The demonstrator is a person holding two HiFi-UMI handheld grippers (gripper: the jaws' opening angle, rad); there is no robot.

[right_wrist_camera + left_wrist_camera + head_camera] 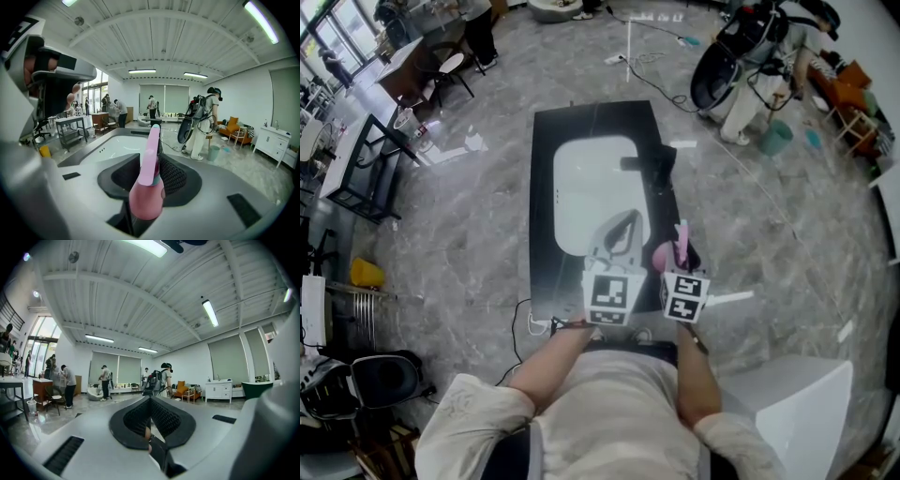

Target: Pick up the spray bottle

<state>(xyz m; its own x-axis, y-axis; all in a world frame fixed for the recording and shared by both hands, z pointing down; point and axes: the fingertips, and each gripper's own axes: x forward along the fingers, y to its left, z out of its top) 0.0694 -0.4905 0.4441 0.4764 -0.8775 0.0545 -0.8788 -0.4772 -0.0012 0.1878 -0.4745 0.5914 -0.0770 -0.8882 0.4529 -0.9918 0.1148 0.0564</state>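
The pink spray bottle (668, 252) stands near the front right of the black table (546, 197). In the right gripper view the spray bottle (146, 197) fills the space between the jaws, its nozzle pointing up and away. My right gripper (680, 247) is shut on the bottle's body, and both dark pads (172, 176) lie against it. My left gripper (622, 228) hovers just left of the bottle over the table's front part. In the left gripper view the left gripper (150, 405) is shut, pads meeting, with nothing between them.
A white basin (592, 192) is set into the table, with a black fitting (654, 165) at its right rim. A scooter (739, 47) and a person stand at the back right. A white block (797, 403) is at my right, and tables and chairs (412, 75) are at the left.
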